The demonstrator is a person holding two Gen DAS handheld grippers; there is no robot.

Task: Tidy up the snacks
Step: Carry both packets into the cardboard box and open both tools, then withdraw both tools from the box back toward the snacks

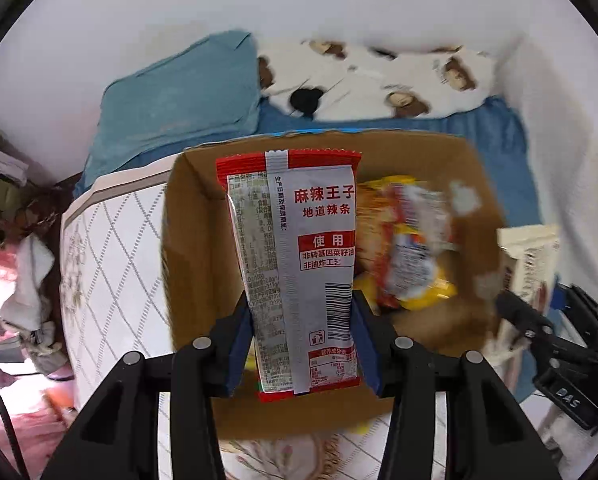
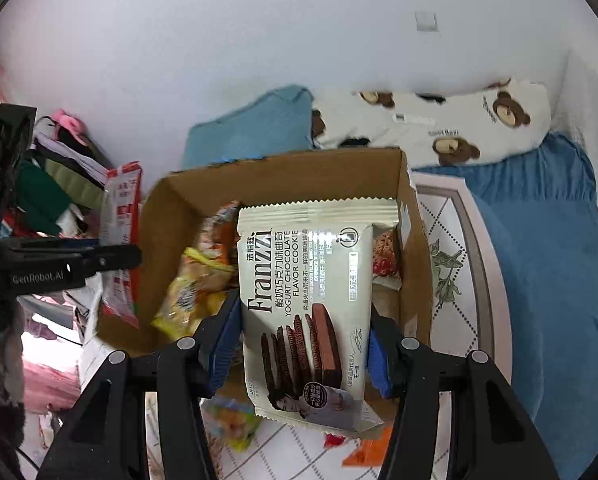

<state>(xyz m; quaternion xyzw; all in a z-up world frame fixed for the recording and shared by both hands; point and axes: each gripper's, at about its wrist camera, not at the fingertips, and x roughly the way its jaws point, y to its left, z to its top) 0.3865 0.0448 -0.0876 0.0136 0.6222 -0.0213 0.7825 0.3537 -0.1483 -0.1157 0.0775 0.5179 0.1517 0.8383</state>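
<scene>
The left gripper (image 1: 303, 344) is clamped on a red-and-silver spicy strip packet (image 1: 299, 264), its blue pads pressing both long edges near the packet's lower end. The packet stands upright between the fingers, printed back toward the camera.

Directly beyond and below this gripper sits an open cardboard box (image 1: 187, 240). Inside it, just to the right of the held packet, lies a yellow-and-red snack bag (image 1: 411, 248), blurred; its label cannot be read. The box floor to the far right of the bag is bare brown card.

The right gripper (image 2: 303, 344) is clamped on a cream Franzzi cookie packet (image 2: 311, 304), pads pressing its two sides at mid height. The packet is held over the same box, covering much of its middle.

In the right wrist view the box holds a yellow snack bag (image 2: 187, 296) to the left of the cookie packet, an orange wrapper (image 2: 223, 224) beyond that, and a red patterned packet (image 2: 385, 256) just to the right, against the box wall.

Outside the box, close to the right gripper's base, lie a multicoloured sweet bag (image 2: 231, 420) and an orange packet (image 2: 363, 452) on the quilted mattress (image 2: 455, 280).

A blue sheet (image 2: 547, 248) and a bear-print pillow (image 2: 459, 128) lie beyond.
</scene>
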